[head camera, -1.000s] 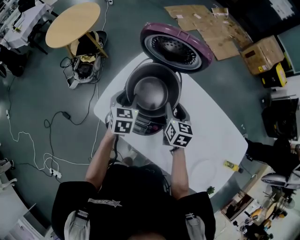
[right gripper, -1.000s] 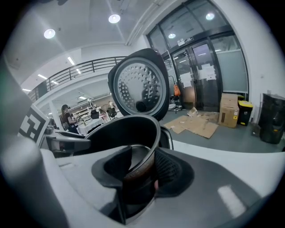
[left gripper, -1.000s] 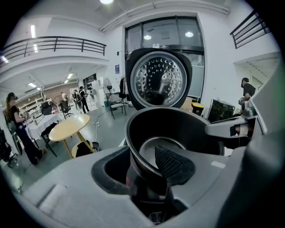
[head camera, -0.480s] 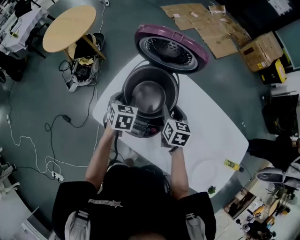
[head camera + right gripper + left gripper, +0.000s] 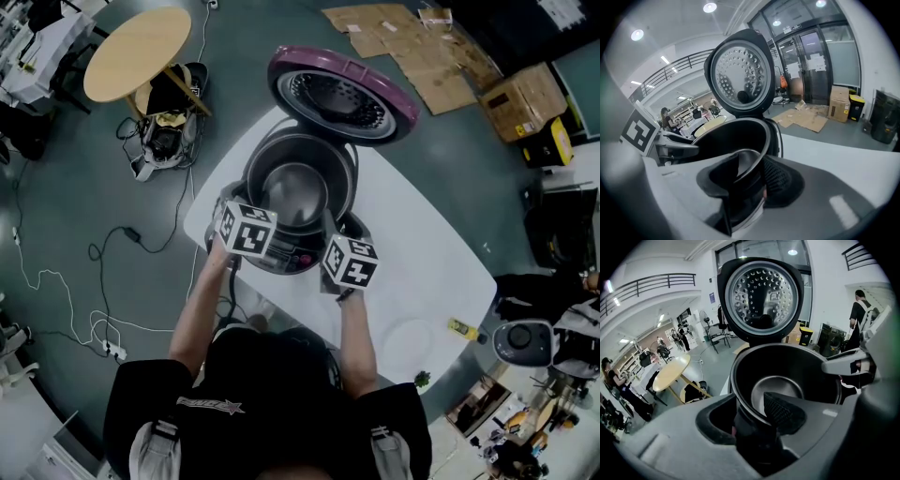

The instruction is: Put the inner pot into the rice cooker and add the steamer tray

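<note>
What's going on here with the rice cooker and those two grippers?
A person stands at a white table, holding a metal inner pot by its rim with a gripper in each hand. The left gripper and the right gripper each clamp the near rim, one jaw inside and one outside. The inner pot is in the opening of the rice cooker, whose lid stands open behind; whether it is fully seated is unclear. Nothing sits inside it.

One rice cooker, one inner pot, two grippers, two tables, one cardboard box.
</note>
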### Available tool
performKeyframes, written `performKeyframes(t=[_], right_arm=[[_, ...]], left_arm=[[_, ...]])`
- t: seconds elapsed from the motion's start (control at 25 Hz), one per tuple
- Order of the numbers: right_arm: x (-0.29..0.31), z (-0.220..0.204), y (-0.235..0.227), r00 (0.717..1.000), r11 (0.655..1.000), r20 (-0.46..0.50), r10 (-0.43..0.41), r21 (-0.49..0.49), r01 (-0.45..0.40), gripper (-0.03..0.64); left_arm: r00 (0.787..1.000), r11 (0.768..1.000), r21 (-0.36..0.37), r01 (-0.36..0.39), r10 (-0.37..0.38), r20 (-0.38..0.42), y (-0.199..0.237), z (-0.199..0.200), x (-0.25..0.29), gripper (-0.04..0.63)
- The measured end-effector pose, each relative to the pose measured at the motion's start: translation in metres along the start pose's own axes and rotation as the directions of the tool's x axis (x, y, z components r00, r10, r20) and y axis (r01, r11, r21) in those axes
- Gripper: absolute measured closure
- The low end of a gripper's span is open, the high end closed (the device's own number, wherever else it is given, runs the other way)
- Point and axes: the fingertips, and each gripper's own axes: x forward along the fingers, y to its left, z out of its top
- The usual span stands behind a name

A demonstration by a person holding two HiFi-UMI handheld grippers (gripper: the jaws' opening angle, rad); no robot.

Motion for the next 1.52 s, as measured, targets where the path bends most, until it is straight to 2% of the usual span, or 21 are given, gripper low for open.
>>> performKeyframes(t=[0.48, 0.56, 0.64, 0.84, 1.04, 1.32, 1.44, 1.52], right_arm=[[0.004, -0.004, 0.000, 1.000, 1.000, -0.012, -0.015, 0.002, 0.015, 0.453], [0.003, -0.004, 0.000, 1.000, 1.000, -0.002, -0.018, -0.009, 0.017, 0.439], [0.000, 0.001, 0.000, 1.000, 0.999, 0.016, -0.023, -0.022, 0.024, 0.426], [-0.012, 0.012, 0.002, 0.997, 0.999, 0.064, -0.030, -0.042, 0.032, 0.426], [-0.031, 0.024, 0.005, 0.994, 0.997, 0.108, -0.033, -0.062, 0.040, 0.426], [-0.080, 0.049, 0.013, 0.971, 0.991, 0.236, -0.042, -0.116, 0.071, 0.426], [-0.109, 0.058, 0.017, 0.951, 0.985, 0.304, -0.052, -0.139, 0.098, 0.426], [-0.131, 0.064, 0.019, 0.933, 0.981, 0.356, -0.055, -0.155, 0.117, 0.426]], left_arm=[[1.000, 1.000, 0.024, -0.014, 0.015, -0.017, 0.002, -0.004, 0.003, 0.391], [0.999, 0.999, 0.028, -0.032, 0.033, -0.004, 0.004, -0.002, 0.001, 0.393], [0.998, 0.998, 0.029, -0.058, 0.057, 0.017, 0.007, 0.002, -0.002, 0.449], [0.997, 0.999, -0.019, -0.039, 0.040, 0.060, 0.006, 0.006, -0.011, 0.449], [0.991, 0.998, -0.045, -0.050, 0.055, 0.121, 0.007, 0.016, -0.027, 0.449], [0.961, 0.998, -0.049, -0.024, 0.037, 0.273, -0.002, 0.048, -0.069, 0.449], [0.939, 0.999, -0.046, -0.007, 0.023, 0.343, -0.010, 0.058, -0.093, 0.453], [0.917, 0.999, -0.049, 0.013, 0.007, 0.398, -0.017, 0.065, -0.111, 0.460]])
